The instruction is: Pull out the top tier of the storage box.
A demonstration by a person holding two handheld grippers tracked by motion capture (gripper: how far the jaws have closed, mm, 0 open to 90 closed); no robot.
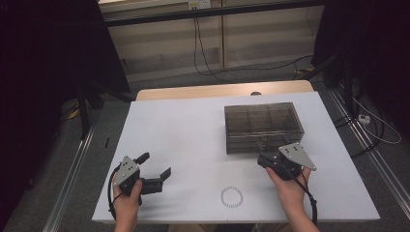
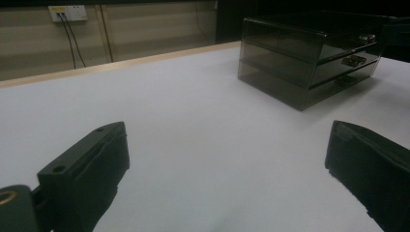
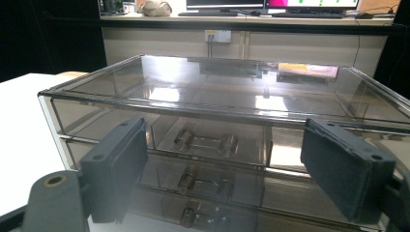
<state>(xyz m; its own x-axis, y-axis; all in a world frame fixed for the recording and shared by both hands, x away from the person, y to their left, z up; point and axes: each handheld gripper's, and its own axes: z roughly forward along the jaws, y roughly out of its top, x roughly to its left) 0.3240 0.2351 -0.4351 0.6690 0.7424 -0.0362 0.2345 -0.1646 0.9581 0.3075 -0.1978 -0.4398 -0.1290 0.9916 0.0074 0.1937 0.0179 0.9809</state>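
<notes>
Drawers stacked three high make up the smoky see-through drawer box [image 1: 263,128], which sits on the white table [image 1: 183,135] toward its far right part, its handled front turned to the person's side. Just in front of that box, the right gripper [image 1: 267,158] is held by the right hand [image 1: 290,186], its grey three-cornered plate [image 1: 296,155] on top and its cable [image 1: 309,198] trailing back along the forearm. In the right gripper view the jaws stand wide apart with nothing between them, the box's front close ahead; the top handle [image 3: 205,142] lies in the gap between the jaws, with the middle handle [image 3: 205,183] and the bottom handle [image 3: 203,217] below it, and the pads do not touch the box. Well to the left of the box and nearer the person's edge, the left gripper [image 1: 155,170] rests in the left hand [image 1: 126,195] low over the tabletop, its jaws also spread wide and empty; in the left gripper view the box stands off to the upper right, well apart from the black jaws. A small ring of pale beads, a bracelet [image 1: 231,197], lies flat on the table in front of the box, between the two hands and touching neither gripper
</notes>
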